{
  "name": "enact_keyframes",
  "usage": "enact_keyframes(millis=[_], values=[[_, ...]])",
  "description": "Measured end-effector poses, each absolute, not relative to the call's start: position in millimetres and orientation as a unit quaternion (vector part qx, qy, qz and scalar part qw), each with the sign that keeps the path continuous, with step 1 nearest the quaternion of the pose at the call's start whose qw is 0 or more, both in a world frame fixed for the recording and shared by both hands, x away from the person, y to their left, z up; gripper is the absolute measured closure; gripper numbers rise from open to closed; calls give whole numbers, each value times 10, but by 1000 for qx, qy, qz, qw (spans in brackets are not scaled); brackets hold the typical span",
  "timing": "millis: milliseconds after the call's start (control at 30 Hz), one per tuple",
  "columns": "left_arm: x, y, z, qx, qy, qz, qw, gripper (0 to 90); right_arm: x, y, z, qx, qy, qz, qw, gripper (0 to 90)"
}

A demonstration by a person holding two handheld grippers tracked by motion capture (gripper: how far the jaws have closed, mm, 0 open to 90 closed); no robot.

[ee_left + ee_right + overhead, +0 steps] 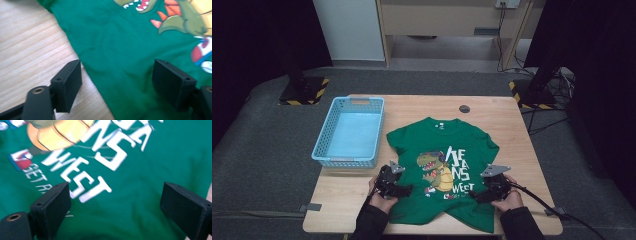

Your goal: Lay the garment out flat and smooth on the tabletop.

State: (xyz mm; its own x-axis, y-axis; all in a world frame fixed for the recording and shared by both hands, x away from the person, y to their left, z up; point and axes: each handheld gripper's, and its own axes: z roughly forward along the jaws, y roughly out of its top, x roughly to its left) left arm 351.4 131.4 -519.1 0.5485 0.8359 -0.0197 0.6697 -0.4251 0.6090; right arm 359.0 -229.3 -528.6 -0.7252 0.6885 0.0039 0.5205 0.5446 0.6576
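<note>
Hovering both tools low over the green cotton T-shirt with a cartoon dinosaur print (pixel 442 165), which lies flat, front up, on the pale wooden table (pixel 507 115), near half; my left gripper (pixel 117 82) has its jaws spread wide astride the shirt's left edge, gripping nothing; my right gripper (pixel 113 202) gapes equally wide above the white lettering, empty too; probably I'm placed for a fold; the light blue plastic basket (pixel 348 131) waits far left.
</note>
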Motion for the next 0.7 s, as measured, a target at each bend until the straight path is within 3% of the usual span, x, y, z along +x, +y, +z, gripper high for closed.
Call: enact_keyframes(millis=[700], values=[[3507,1323,-5175,820,482,151,269,215,3795,-2368,-5339,354,856,351,137,86]])
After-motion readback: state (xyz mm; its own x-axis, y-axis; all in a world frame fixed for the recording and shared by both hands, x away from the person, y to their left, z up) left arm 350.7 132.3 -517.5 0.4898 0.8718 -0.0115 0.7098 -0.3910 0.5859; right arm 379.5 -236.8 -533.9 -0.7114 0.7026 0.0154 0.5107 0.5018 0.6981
